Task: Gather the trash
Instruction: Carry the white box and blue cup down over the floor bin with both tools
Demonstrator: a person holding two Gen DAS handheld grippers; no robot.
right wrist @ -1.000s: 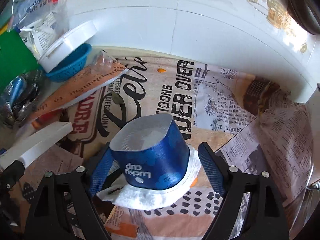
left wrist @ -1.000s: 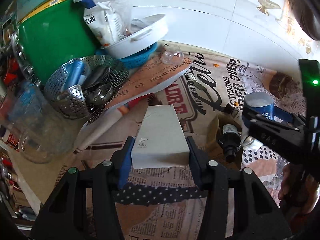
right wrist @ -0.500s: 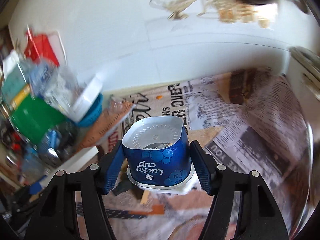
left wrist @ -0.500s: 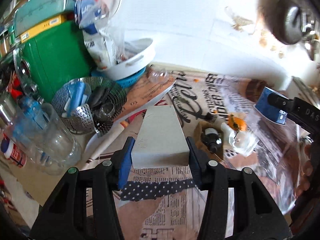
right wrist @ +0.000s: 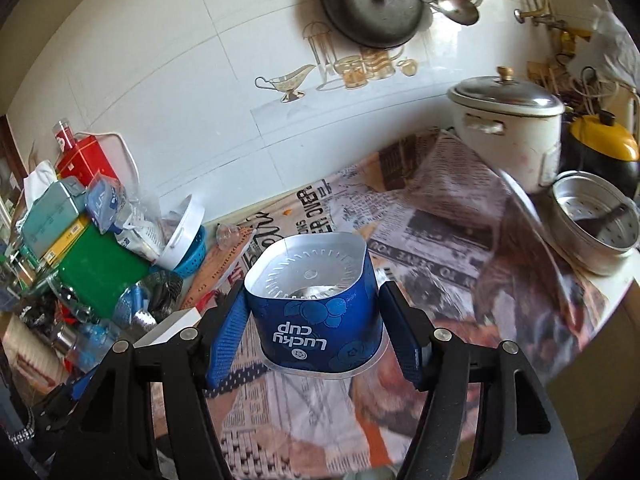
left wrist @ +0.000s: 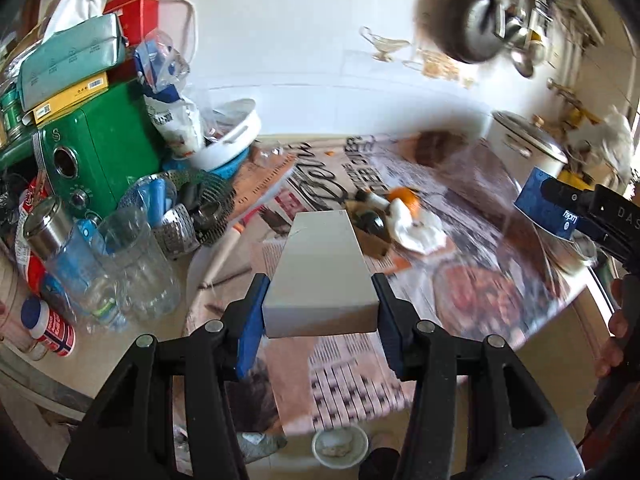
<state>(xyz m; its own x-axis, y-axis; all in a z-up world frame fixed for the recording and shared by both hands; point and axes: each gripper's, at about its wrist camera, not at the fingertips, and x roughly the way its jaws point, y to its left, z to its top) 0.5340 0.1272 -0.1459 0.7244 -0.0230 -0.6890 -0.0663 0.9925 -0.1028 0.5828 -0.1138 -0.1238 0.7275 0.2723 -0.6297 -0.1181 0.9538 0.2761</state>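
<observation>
My left gripper (left wrist: 320,304) is shut on a long white box (left wrist: 320,264), held above the newspaper-covered counter (left wrist: 472,304). A blue "Lucky cup" container (right wrist: 316,300) hangs upside down between the pads of my right gripper (right wrist: 316,320), which is shut on it, well above the counter (right wrist: 424,216). The same blue cup (left wrist: 546,208) shows at the right edge of the left wrist view. Left on the counter are a crumpled white tissue (left wrist: 416,228), an orange scrap (left wrist: 404,196) and a small dark bottle (left wrist: 372,222).
A green appliance (left wrist: 96,148), boxes, a metal steamer basket (left wrist: 184,208), glass jugs (left wrist: 136,264) and a white dish on a blue colander (left wrist: 228,148) crowd the left. A rice cooker (right wrist: 508,128) and steamer pot (right wrist: 596,228) stand right. Pans hang on the tiled wall (right wrist: 372,4).
Both grippers have risen and pulled back from the counter with their loads. The blue cup came off the white tissue, which stays on the newspaper. The right jaws narrowed onto the cup.
</observation>
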